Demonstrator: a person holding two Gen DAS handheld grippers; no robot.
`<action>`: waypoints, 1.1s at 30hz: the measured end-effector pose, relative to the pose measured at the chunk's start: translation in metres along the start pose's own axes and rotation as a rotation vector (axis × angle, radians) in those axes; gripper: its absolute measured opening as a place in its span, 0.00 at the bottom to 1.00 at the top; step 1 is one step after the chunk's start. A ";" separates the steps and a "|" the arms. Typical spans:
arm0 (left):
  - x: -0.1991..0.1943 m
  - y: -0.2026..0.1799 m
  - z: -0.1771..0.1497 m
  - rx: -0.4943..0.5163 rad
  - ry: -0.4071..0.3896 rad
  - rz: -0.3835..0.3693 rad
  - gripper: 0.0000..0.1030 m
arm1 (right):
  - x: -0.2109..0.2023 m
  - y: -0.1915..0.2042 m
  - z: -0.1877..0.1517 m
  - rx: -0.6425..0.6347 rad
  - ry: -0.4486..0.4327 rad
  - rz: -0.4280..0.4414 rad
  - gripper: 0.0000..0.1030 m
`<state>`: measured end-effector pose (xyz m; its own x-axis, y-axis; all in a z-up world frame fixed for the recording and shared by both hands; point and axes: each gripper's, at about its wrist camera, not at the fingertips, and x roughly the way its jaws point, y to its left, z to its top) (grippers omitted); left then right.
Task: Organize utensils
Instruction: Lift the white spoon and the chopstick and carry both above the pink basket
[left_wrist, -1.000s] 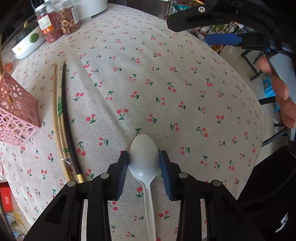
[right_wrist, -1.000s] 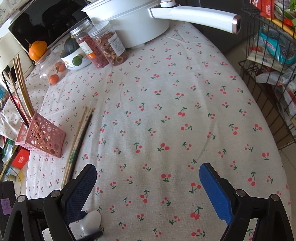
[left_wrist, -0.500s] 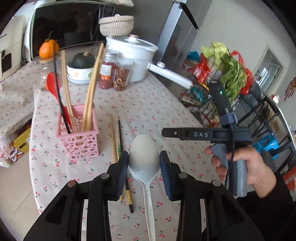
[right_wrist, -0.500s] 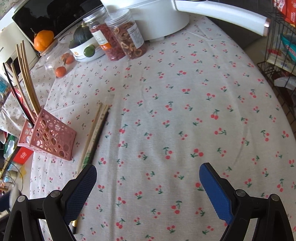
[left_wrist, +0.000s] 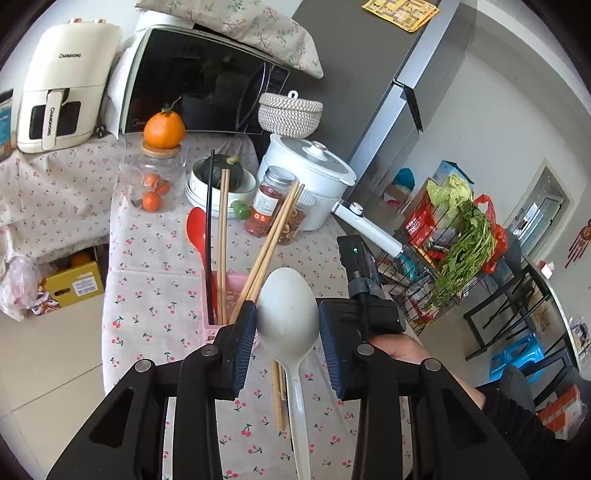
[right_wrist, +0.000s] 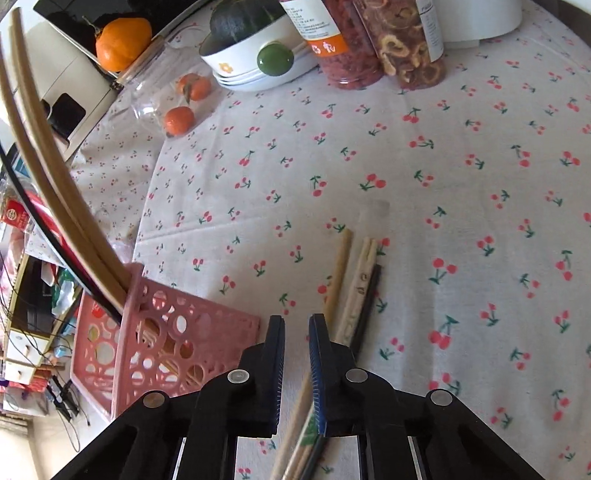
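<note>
Lifting off the desk (left_wrist: 147, 295), the left gripper (left_wrist: 287, 325) stays clamped on the white spoon (left_wrist: 288, 310), now just short of the pink basket (right_wrist: 177, 332) at 11 o'clock. The right gripper (right_wrist: 296, 354) has nearly closed, empty, above the loose chopsticks (right_wrist: 354, 295).

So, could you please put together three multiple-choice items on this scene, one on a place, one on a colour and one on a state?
1. Where do the loose chopsticks lie?
A. on the cloth beside the pink basket
B. in the white bowl
C. on the microwave

2. What colour is the spoon in the left tool?
A. red
B. white
C. black

3. How does the right tool stand?
A. wide open
B. out of view
C. nearly closed above the chopsticks

Answers: 1 A, they rest on the cherry cloth by the basket; 2 B, its bowl is pale white; 3 C, only a narrow gap shows between the pads.
</note>
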<state>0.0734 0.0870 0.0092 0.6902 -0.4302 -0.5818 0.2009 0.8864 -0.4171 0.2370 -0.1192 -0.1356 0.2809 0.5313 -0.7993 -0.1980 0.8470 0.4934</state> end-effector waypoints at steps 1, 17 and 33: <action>0.000 0.001 0.000 -0.006 -0.001 -0.002 0.35 | 0.005 0.000 0.003 0.011 0.002 -0.003 0.12; 0.001 0.003 -0.003 0.019 -0.036 0.054 0.36 | 0.038 0.031 -0.018 -0.204 -0.021 -0.288 0.08; -0.006 -0.008 0.007 0.076 -0.310 0.188 0.36 | -0.104 0.040 -0.044 -0.202 -0.288 -0.023 0.05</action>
<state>0.0727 0.0839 0.0208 0.8953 -0.1973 -0.3994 0.0942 0.9602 -0.2631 0.1582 -0.1416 -0.0477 0.5352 0.5204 -0.6654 -0.3626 0.8530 0.3755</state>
